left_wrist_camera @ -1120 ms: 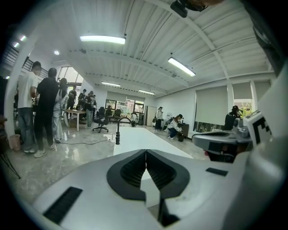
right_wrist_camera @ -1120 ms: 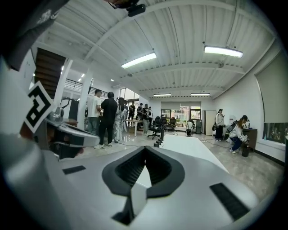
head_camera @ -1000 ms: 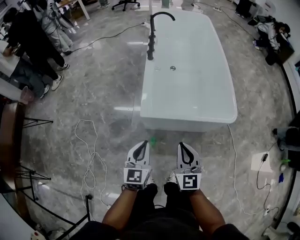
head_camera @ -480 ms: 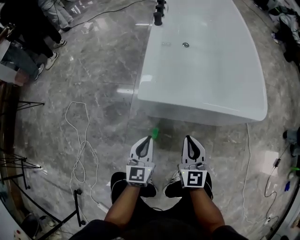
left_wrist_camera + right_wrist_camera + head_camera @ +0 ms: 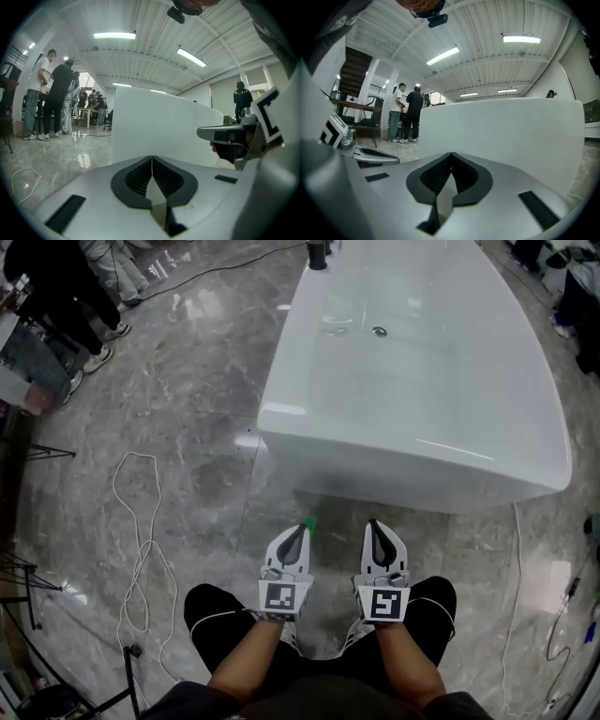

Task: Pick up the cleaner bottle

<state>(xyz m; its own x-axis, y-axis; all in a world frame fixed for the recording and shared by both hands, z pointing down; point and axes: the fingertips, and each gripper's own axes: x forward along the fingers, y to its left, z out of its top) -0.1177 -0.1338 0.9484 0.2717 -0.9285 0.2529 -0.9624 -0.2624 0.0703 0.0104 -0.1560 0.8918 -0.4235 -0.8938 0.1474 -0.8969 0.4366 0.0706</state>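
Note:
A small green object (image 5: 307, 522) stands on the grey marble floor at the foot of the white bathtub (image 5: 412, 460); only its top shows, and I cannot tell whether it belongs to a bottle. My left gripper (image 5: 298, 529) is shut and empty, its tip just short of that green object. My right gripper (image 5: 373, 524) is beside it, also shut and empty, pointing at the tub wall. In the left gripper view the closed jaws (image 5: 151, 158) face the tub's white side (image 5: 159, 126), and no green object shows there. The right gripper view has its closed jaws (image 5: 451, 154) before the same wall (image 5: 511, 136).
A white cable (image 5: 141, 540) loops over the floor at left, and another cable (image 5: 514, 596) runs at right. People (image 5: 56, 287) stand at upper left. A black faucet (image 5: 319, 254) rises at the tub's far end. The person's bent knees sit just behind the grippers.
Both grippers and the head camera have sunk toward the floor. The tub now fills more of the view, and the knees have bent into sight. Both jaws stayed shut.

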